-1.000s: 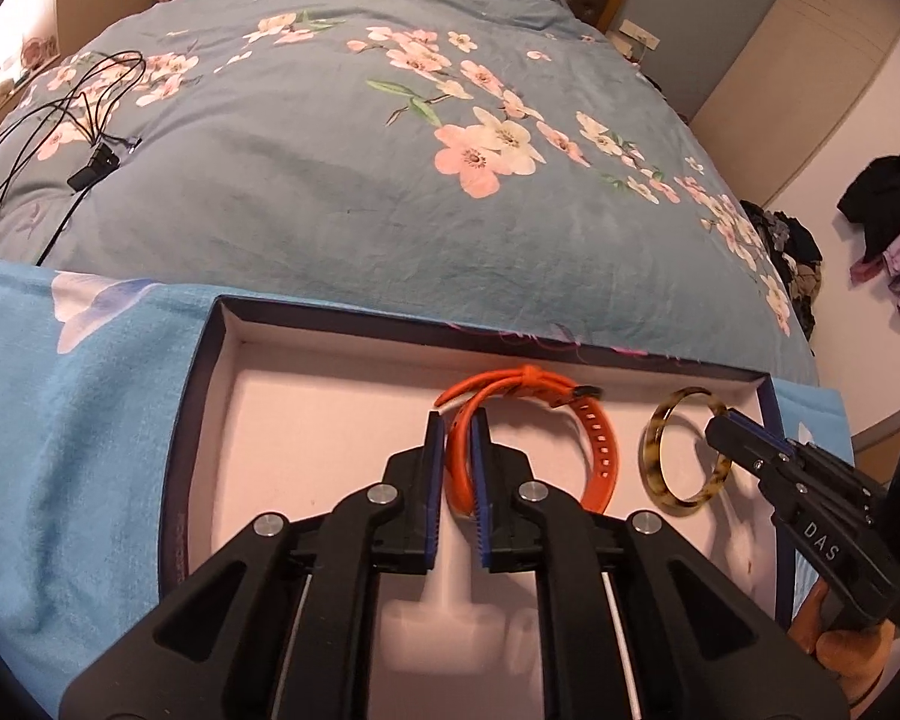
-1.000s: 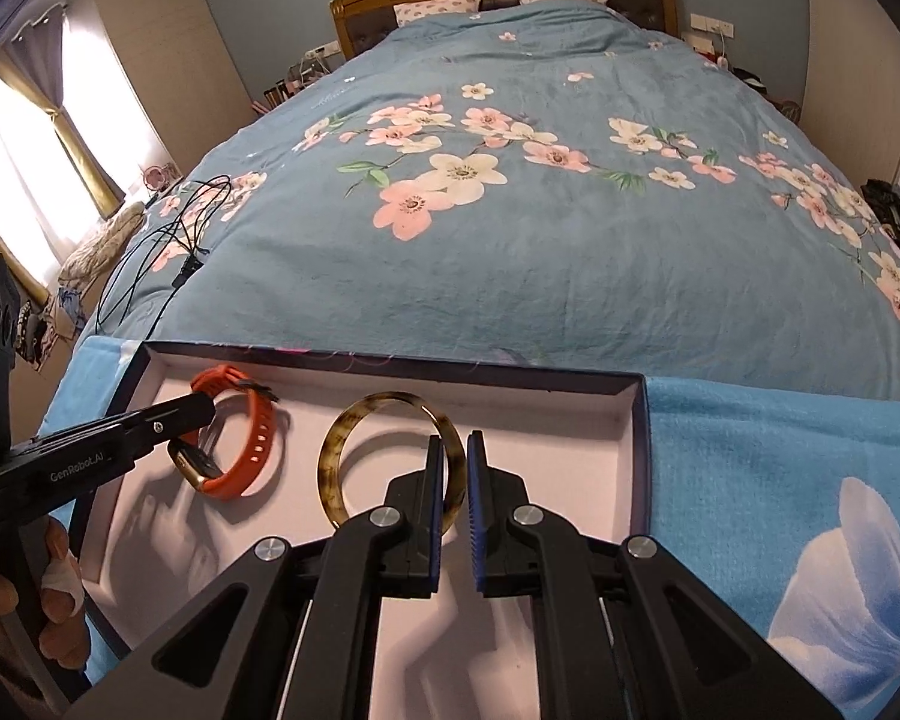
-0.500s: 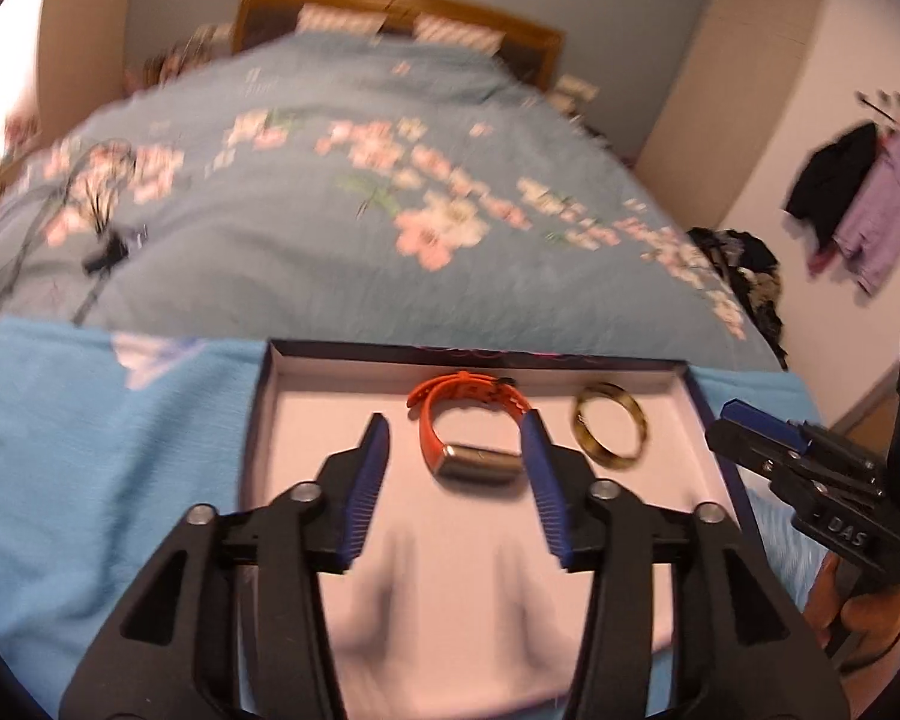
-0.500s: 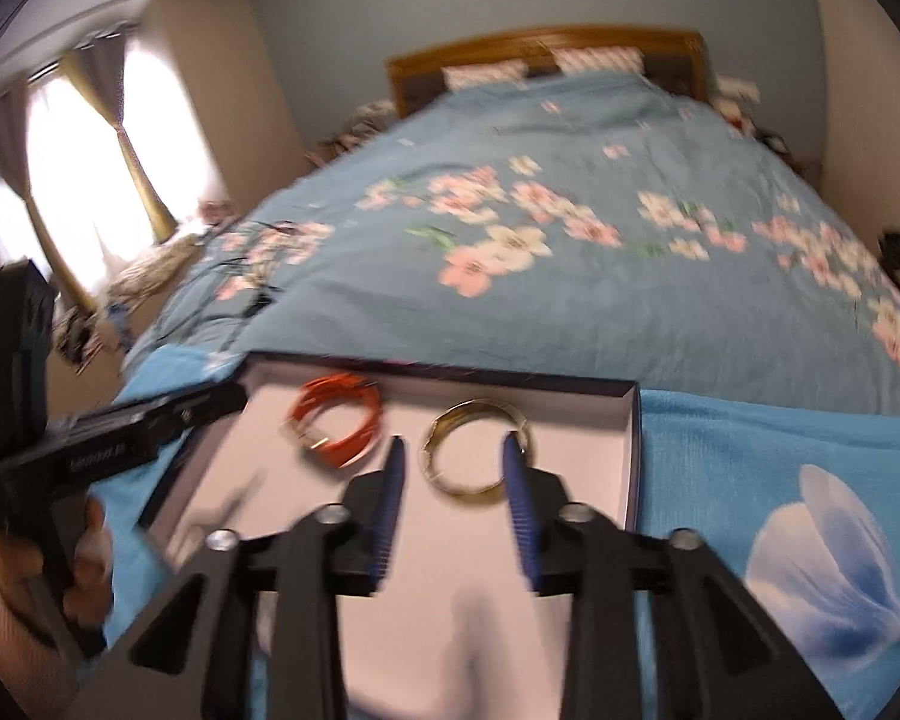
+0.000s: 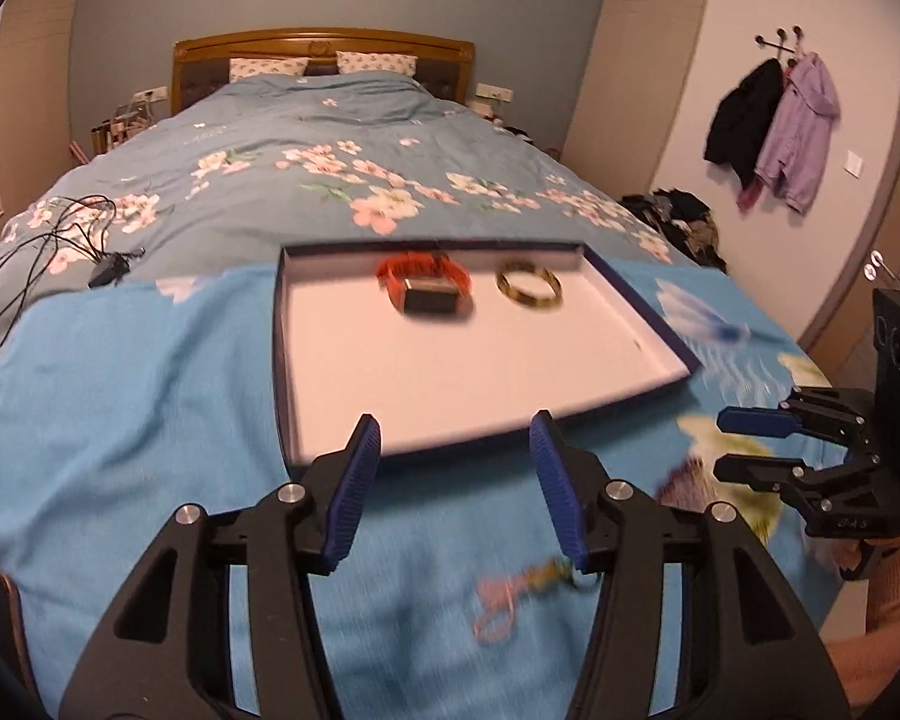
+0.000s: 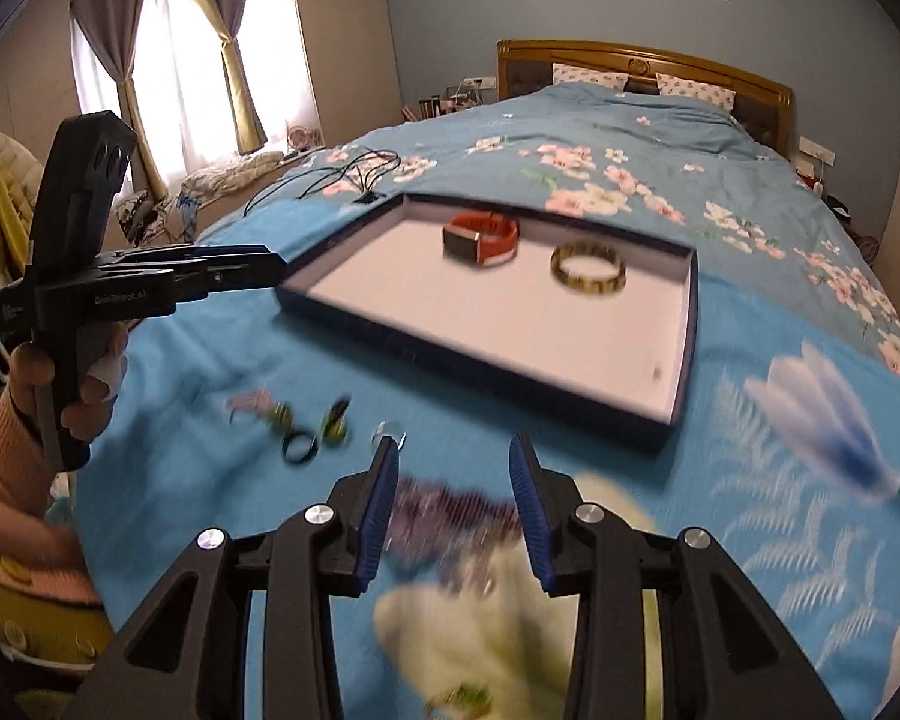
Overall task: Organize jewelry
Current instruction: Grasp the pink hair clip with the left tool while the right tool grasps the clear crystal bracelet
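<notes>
A dark-rimmed white tray [image 5: 636,300] [image 6: 687,324] lies on a blue cloth on the bed. In it sit an orange watch [image 5: 426,288] [image 6: 480,237] and a tortoiseshell bangle [image 5: 529,290] [image 6: 588,269], side by side at the far end. My left gripper [image 5: 455,450] is open and empty, near the tray's front edge. My right gripper [image 6: 455,468] is open and empty above a blurred purple bracelet [image 6: 450,507]. Loose small pieces [image 6: 306,426] [image 5: 510,594] lie on the cloth in front of the tray.
The blue cloth [image 5: 120,420] covers the foot of a floral bed [image 5: 330,168]. Black cables [image 5: 42,240] lie on the bed at left. Clothes hang on the right wall [image 5: 774,132]. The left gripper shows at the left of the right wrist view [image 6: 234,267].
Both grippers opened, let go of the watch and the bangle in the tray, and pulled back and up to the near side of the tray.
</notes>
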Action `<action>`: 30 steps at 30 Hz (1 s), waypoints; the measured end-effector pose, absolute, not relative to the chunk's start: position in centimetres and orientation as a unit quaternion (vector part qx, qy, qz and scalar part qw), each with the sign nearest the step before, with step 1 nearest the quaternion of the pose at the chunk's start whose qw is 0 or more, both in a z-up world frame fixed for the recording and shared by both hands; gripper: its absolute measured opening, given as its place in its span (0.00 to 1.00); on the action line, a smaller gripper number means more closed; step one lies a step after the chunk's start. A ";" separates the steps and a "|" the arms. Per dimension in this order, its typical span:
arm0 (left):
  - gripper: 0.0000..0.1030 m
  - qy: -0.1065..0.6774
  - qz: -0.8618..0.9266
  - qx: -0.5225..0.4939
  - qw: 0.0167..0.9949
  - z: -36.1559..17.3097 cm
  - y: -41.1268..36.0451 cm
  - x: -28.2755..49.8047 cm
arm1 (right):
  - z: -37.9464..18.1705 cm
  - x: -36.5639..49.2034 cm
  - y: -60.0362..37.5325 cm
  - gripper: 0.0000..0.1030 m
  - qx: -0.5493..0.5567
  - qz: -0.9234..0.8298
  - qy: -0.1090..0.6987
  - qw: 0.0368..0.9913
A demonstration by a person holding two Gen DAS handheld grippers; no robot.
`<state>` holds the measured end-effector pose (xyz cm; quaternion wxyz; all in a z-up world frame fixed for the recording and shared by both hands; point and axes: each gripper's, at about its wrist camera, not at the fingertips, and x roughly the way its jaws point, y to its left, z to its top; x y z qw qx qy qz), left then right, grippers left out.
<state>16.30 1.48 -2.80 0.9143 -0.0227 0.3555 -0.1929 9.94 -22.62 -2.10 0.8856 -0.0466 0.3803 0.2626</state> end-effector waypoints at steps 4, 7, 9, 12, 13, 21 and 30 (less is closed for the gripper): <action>0.50 0.368 -0.205 -0.008 0.907 -4.1 1.3 14.2 | -3.5 9.0 -22.2 0.39 -0.050 0.257 0.391 0.882; 0.50 0.379 -0.211 -0.008 0.901 -5.0 1.3 13.2 | -4.2 8.7 -21.6 0.40 -0.053 0.254 0.399 0.879; 0.50 0.386 -0.208 -0.005 0.899 -5.5 1.3 13.0 | -4.5 8.8 -21.1 0.40 -0.066 0.246 0.401 0.880; 0.51 0.393 -0.208 -0.003 0.896 -6.1 1.2 12.8 | -4.6 9.1 -20.5 0.40 -0.077 0.240 0.403 0.880; 0.51 0.394 -0.209 -0.003 0.895 -6.3 1.2 12.7 | -4.7 9.1 -20.3 0.40 -0.083 0.239 0.403 0.880; 0.51 0.404 -0.223 0.009 0.887 -6.9 0.3 12.4 | -4.4 8.7 -20.6 0.09 -0.088 0.232 0.397 0.884; 0.48 0.410 -0.227 0.016 0.883 -7.2 0.1 12.5 | -3.0 8.4 -22.2 0.08 -0.040 0.242 0.384 0.890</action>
